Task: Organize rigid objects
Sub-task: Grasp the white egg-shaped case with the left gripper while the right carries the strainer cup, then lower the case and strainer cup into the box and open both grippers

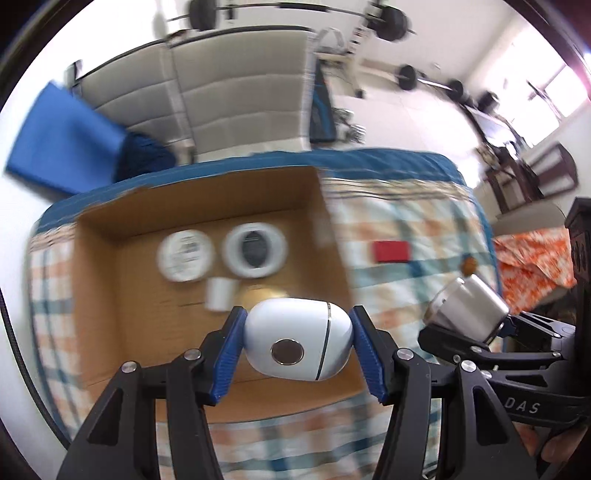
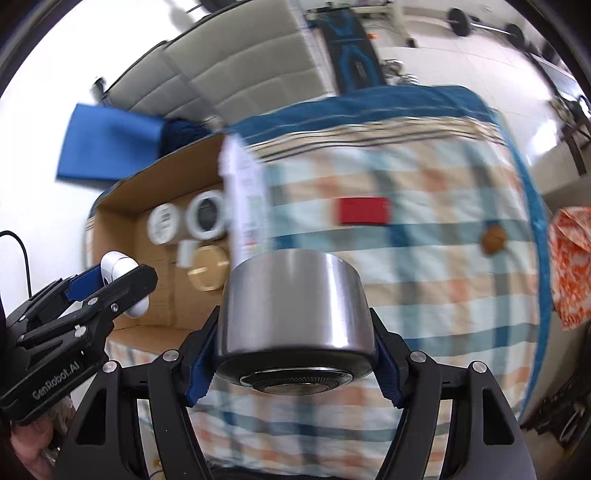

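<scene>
My left gripper (image 1: 297, 341) is shut on a white oval case (image 1: 297, 339) with a round metal button, held above the open cardboard box (image 1: 110, 295). It also shows in the right wrist view (image 2: 118, 273). My right gripper (image 2: 295, 328) is shut on a steel cylinder (image 2: 295, 306), held over the checked bedspread (image 2: 424, 295) to the right of the box. The box holds a white lid (image 1: 184, 254), a white ring (image 1: 256, 248), a small white cup (image 1: 220, 293) and a gold disc (image 2: 207, 267).
A red flat block (image 2: 364, 210) and a small brown nut-like object (image 2: 493, 239) lie on the bedspread. A blue cloth (image 1: 62, 136) and grey headboard (image 1: 229, 96) stand behind. An orange patterned fabric (image 2: 570, 266) lies at right. Barbells (image 1: 391, 22) stand by the far wall.
</scene>
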`<action>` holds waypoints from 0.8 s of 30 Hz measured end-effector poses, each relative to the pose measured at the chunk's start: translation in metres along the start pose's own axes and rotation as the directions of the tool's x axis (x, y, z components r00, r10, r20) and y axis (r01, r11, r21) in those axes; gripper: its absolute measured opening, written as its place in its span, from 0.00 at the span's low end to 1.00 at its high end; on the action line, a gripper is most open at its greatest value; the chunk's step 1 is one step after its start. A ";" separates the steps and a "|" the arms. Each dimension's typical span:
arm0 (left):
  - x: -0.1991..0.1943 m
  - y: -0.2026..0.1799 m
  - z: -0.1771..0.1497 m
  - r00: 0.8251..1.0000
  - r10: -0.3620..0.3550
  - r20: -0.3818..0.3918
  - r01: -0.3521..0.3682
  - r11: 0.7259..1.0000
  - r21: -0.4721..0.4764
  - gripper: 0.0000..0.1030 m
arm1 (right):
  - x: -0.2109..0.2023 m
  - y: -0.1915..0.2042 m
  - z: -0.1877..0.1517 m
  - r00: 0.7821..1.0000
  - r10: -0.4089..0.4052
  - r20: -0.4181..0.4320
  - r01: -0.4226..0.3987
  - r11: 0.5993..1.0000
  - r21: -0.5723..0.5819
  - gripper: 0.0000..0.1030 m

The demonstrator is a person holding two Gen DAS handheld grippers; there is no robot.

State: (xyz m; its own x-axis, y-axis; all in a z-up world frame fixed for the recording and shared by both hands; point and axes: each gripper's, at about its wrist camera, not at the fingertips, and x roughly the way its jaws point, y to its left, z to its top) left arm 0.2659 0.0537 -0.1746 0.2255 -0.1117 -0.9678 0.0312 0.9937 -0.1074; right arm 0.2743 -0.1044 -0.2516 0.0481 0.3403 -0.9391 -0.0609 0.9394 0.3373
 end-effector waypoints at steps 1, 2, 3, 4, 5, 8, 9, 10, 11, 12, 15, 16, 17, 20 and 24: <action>-0.002 0.019 -0.003 1.000 0.010 0.001 -0.010 1.000 -0.029 0.53 | 0.007 0.019 0.001 1.000 0.006 -0.010 -0.006 1.000 -0.019 0.71; 0.000 0.035 -0.006 1.000 0.016 -0.001 -0.016 0.998 -0.058 0.53 | 0.013 0.032 0.001 1.000 0.010 -0.021 -0.011 0.999 -0.035 0.71; 0.004 0.054 -0.010 1.000 0.024 -0.009 -0.025 0.996 -0.090 0.53 | 0.022 0.049 0.001 0.999 0.010 -0.035 -0.012 0.998 -0.055 0.71; 0.009 0.071 -0.014 0.999 0.030 -0.018 -0.032 0.992 -0.119 0.53 | 0.035 0.068 0.002 0.999 0.011 -0.053 -0.015 0.997 -0.076 0.71; 0.013 0.082 -0.016 0.999 0.030 -0.028 -0.034 0.990 -0.138 0.53 | 0.043 0.078 0.002 0.998 0.013 -0.064 -0.019 0.996 -0.089 0.71; 0.035 0.121 -0.027 0.997 0.024 -0.074 -0.039 0.978 -0.205 0.53 | 0.082 0.113 0.003 0.993 -0.004 -0.115 -0.011 0.991 -0.133 0.71; 0.047 0.134 -0.031 0.995 0.017 -0.097 -0.038 0.974 -0.225 0.53 | 0.095 0.123 0.002 0.991 -0.009 -0.137 -0.011 0.989 -0.146 0.71; 0.054 0.141 -0.033 0.994 0.012 -0.111 -0.038 0.971 -0.236 0.53 | 0.109 0.132 0.002 0.987 -0.017 -0.158 -0.008 0.988 -0.154 0.71; 0.062 0.149 -0.035 0.992 0.006 -0.124 -0.037 0.968 -0.247 0.53 | 0.120 0.139 0.001 0.985 -0.025 -0.171 -0.004 0.986 -0.166 0.71; 0.070 0.156 -0.037 0.991 -0.002 -0.137 -0.034 0.966 -0.257 0.53 | 0.130 0.144 0.000 0.983 -0.031 -0.181 0.000 0.985 -0.173 0.71; 0.091 0.173 -0.041 0.985 -0.019 -0.173 -0.031 0.960 -0.279 0.53 | 0.159 0.154 -0.003 0.973 -0.050 -0.224 0.007 0.982 -0.190 0.71; 0.097 0.176 -0.042 0.983 -0.027 -0.182 -0.027 0.958 -0.285 0.53 | 0.169 0.157 -0.005 0.968 -0.055 -0.246 0.006 0.981 -0.194 0.71; 0.099 0.178 -0.043 0.982 -0.031 -0.189 -0.025 0.958 -0.286 0.53 | 0.177 0.160 -0.007 0.963 -0.063 -0.262 0.009 0.979 -0.202 0.71; 0.116 0.183 -0.045 0.975 -0.034 -0.221 -0.030 0.960 -0.280 0.53 | 0.195 0.161 -0.012 0.948 -0.085 -0.306 0.017 0.976 -0.218 0.71; 0.133 0.187 -0.047 0.966 -0.037 -0.256 -0.035 0.962 -0.270 0.53 | 0.214 0.162 -0.015 0.932 -0.131 -0.339 0.051 0.970 -0.236 0.72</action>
State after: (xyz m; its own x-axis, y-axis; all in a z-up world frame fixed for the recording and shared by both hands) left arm 0.2565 0.2249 -0.3343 -0.0322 -0.1431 -0.9892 -0.2404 0.9618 -0.1313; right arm 0.2603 0.1198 -0.3985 -0.2849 0.1799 -0.9415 -0.2920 0.9193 0.2640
